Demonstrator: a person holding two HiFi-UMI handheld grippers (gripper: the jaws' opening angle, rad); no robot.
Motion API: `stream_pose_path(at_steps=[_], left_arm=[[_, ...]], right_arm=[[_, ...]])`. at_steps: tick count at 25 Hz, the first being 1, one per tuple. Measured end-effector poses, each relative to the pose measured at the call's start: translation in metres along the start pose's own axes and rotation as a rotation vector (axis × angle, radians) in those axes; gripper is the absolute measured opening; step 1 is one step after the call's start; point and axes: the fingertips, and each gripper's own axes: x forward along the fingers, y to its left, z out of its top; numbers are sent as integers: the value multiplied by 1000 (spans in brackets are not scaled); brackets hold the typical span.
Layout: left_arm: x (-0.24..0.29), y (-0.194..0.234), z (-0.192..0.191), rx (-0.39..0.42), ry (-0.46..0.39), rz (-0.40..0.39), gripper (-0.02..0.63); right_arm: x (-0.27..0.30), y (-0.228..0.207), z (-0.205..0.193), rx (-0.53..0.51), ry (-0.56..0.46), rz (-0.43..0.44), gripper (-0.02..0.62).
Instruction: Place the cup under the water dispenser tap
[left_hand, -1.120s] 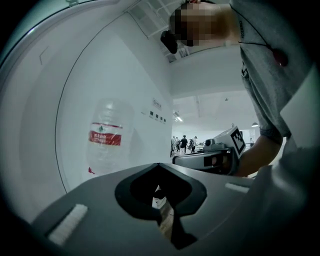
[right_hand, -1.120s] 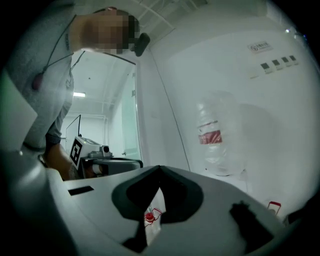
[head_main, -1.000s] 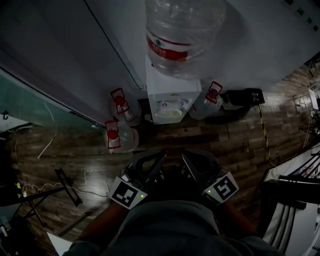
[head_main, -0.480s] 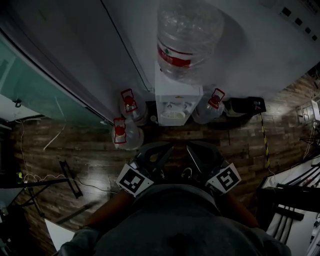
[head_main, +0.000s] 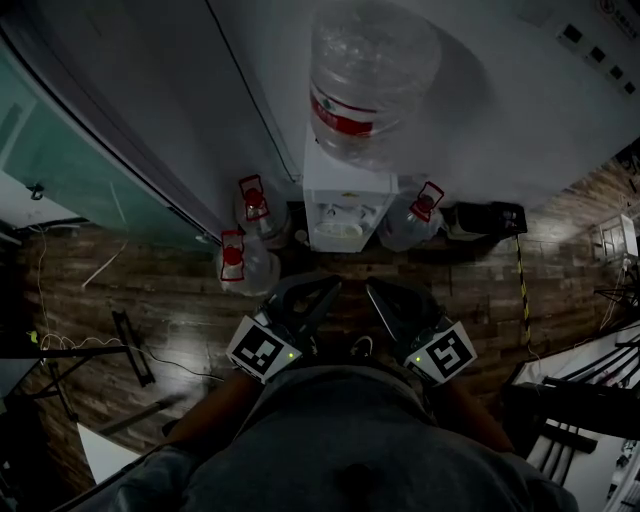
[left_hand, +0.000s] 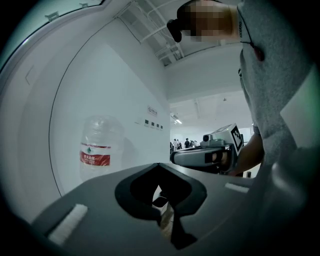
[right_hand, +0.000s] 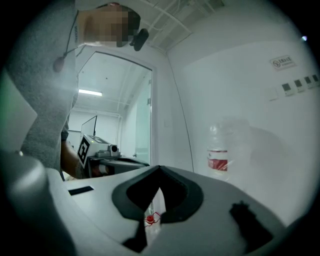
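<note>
The white water dispenser (head_main: 340, 205) stands against the wall with a big clear bottle (head_main: 370, 80) on top. Its tap recess holds a pale tray (head_main: 337, 228); I cannot make out a cup in any view. My left gripper (head_main: 328, 288) and right gripper (head_main: 372, 290) hover side by side just in front of the dispenser, both shut with nothing in them. The left gripper view shows its jaw tips meeting (left_hand: 159, 166), with the bottle (left_hand: 99, 145) and the right gripper (left_hand: 210, 155) beyond. In the right gripper view the tips (right_hand: 160, 167) also meet.
Three spare water bottles with red handles (head_main: 243, 265) (head_main: 256, 203) (head_main: 415, 215) stand on the wooden floor beside the dispenser. A black box (head_main: 487, 217) sits at its right. A glass partition (head_main: 60, 150) runs along the left, with cables (head_main: 60, 350) on the floor.
Both grippers have risen a little and sit closer to the dispenser in the head view. They stay side by side, shut and empty.
</note>
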Motion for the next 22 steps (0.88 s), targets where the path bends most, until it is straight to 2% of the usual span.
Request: stream_pose_path(at_steps=[12,22], left_arm=[[3,-9,0,-2,9,1,8],[0,-17,-3,44,23,2,8]], right_arm=[[-5,3,-6,9,2,17,15],[-5,8,-4,1,-2,20,15]])
